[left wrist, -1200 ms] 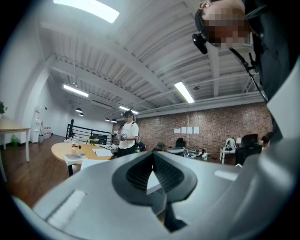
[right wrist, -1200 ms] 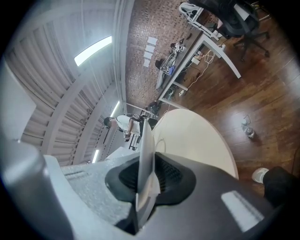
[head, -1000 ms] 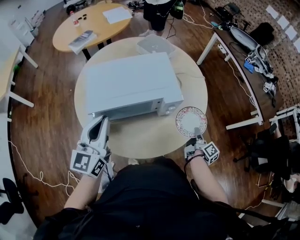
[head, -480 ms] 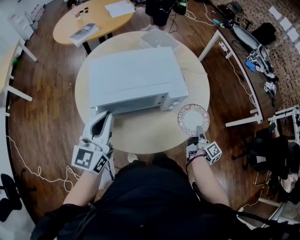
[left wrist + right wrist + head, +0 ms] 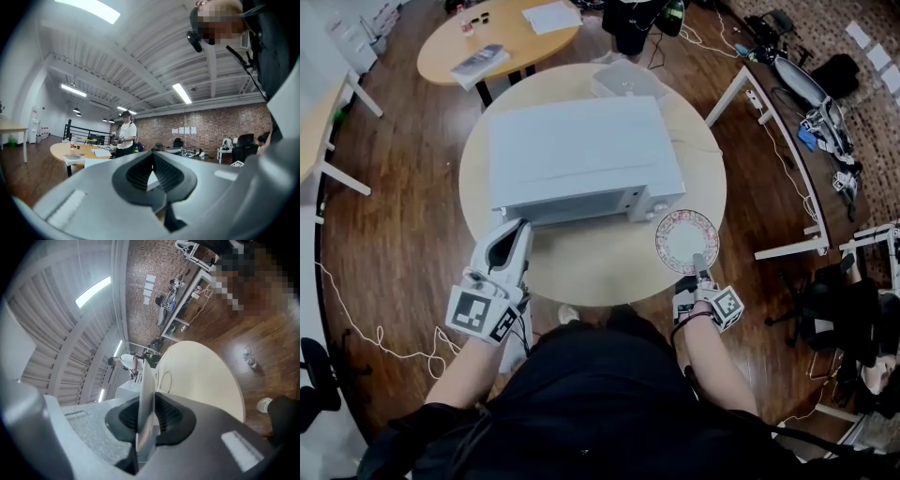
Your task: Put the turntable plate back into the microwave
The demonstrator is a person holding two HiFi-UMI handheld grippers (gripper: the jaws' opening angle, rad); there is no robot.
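Note:
A white microwave (image 5: 577,155) stands on a round cream table (image 5: 600,272), and its door looks closed. The turntable plate (image 5: 683,240), round with a patterned rim, is at the microwave's front right corner, just above the table. My right gripper (image 5: 697,263) is shut on its near rim. In the right gripper view the plate (image 5: 147,390) shows edge-on between the pads. My left gripper (image 5: 517,230) points at the front's lower left corner. In the left gripper view its fingertips meet, and the left gripper (image 5: 152,153) holds nothing.
A small white box (image 5: 623,80) sits behind the microwave. An oval wooden table (image 5: 492,42) with papers stands at the back left, with a person (image 5: 628,19) near it. A white desk (image 5: 787,103) with gear and a dark chair (image 5: 844,309) are on the right.
The plate in my right gripper has edged a little nearer the microwave's front right corner. My left gripper has kept its place at the front's left end.

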